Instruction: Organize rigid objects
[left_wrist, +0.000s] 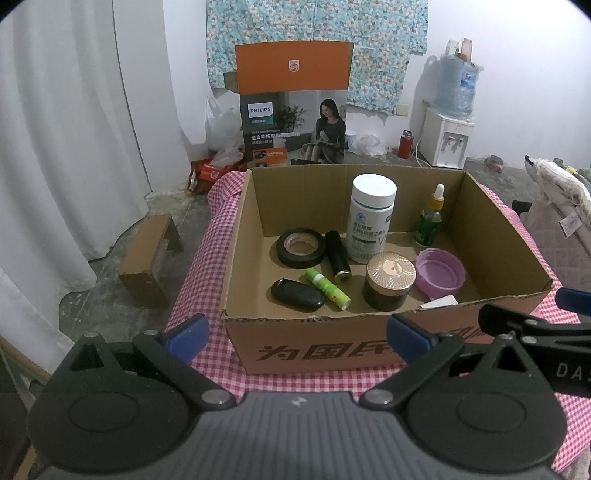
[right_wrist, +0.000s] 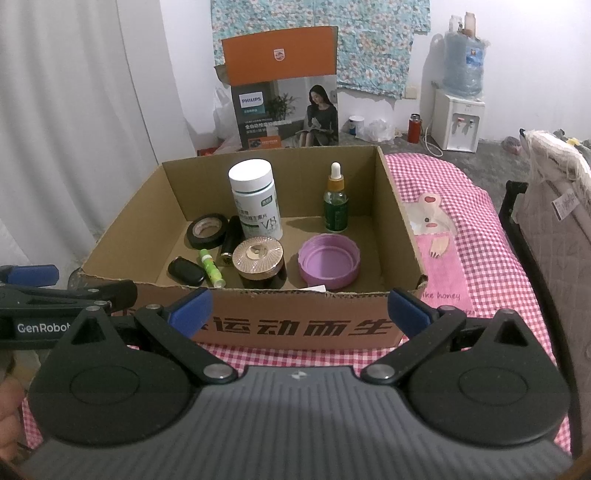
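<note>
the box (left_wrist: 369, 332) sits on a pink checked cloth (left_wrist: 207, 280) over the worktop, open at the top, with black characters printed on its near wall. every item is placed here relative to that box.

inside it, by the far wall, a white bottle (left_wrist: 371, 218) stands upright, and a green dropper bottle (left_wrist: 430, 218) stands upright to its right, near the far right corner. left of the white bottle a roll of black tape (left_wrist: 301, 247) lies flat on the box floor. a black tube (left_wrist: 337, 256) lies between the tape and the white bottle. in front of the white bottle stands a dark jar with a gold lid (left_wrist: 389, 280). to the jar's right a purple lid (left_wrist: 439, 273) lies with its hollow side up, near the right wall. toward the near left of the box floor lie a black fob (left_wrist: 297, 293) and, just right of it, a green stick (left_wrist: 328, 288). a white scrap (left_wrist: 439, 302) shows by the near wall, partly hidden.

the left tongs (left_wrist: 295, 339) hang spread wide in front of the near wall, gripping nothing. the right tongs (right_wrist: 300, 309) hang before the same wall further right, likewise spread wide and empty. each pair shows at the edge of the other's view.

behind the box stands a philips carton (left_wrist: 293, 125) on the floor.
</note>
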